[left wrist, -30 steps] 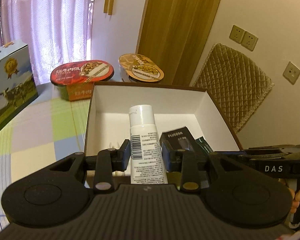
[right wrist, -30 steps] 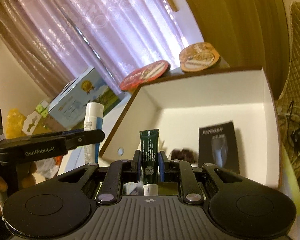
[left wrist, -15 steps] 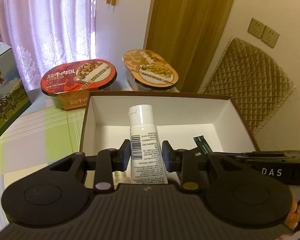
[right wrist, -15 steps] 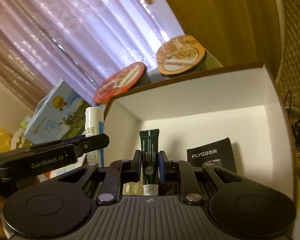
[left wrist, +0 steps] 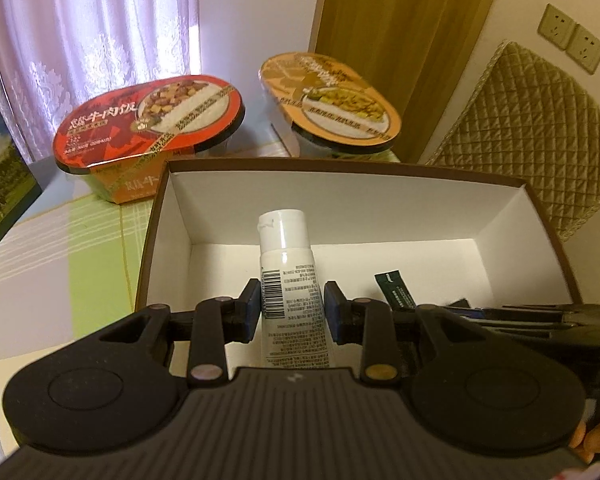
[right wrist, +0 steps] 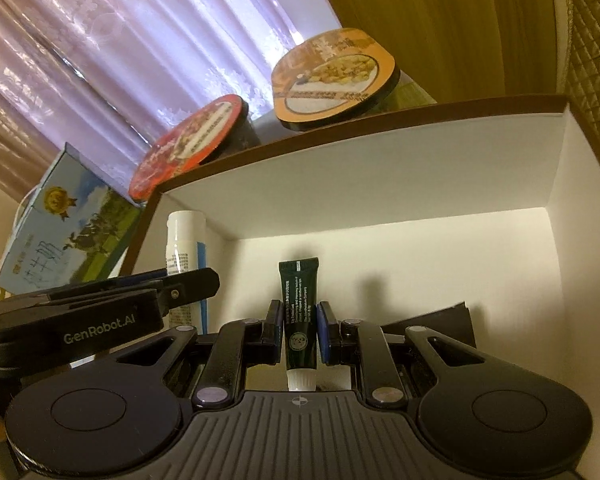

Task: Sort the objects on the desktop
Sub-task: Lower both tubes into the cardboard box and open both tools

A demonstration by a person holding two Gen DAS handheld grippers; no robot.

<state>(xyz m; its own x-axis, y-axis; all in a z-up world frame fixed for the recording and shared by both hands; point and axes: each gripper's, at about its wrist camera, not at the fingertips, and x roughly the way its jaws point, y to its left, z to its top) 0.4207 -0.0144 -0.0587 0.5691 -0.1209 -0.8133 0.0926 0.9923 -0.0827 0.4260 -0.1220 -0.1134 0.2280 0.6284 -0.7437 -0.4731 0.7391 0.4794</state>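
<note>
A: Item one, nearest: left tool (left wrist: 292, 306) pinching the white plastic lotion tube with barcode label (left wrist: 290, 280). Right tool (right wrist: 298, 330) pinching the small dark-green squeeze tube (right wrist: 299, 312).

B: Change?

A: Both have come lower and closer; the tubes now hang over the white-lined brown cardboard box (left wrist: 400, 204). Release seems next.

B: View differences?

A: Only the right view shows the black packet (right wrist: 440, 322) on the box floor and the blue milk carton (right wrist: 60, 232). Farthest: red-lidded meal bowl (left wrist: 148, 120), orange-lidded meal bowl (left wrist: 332, 100).
</note>
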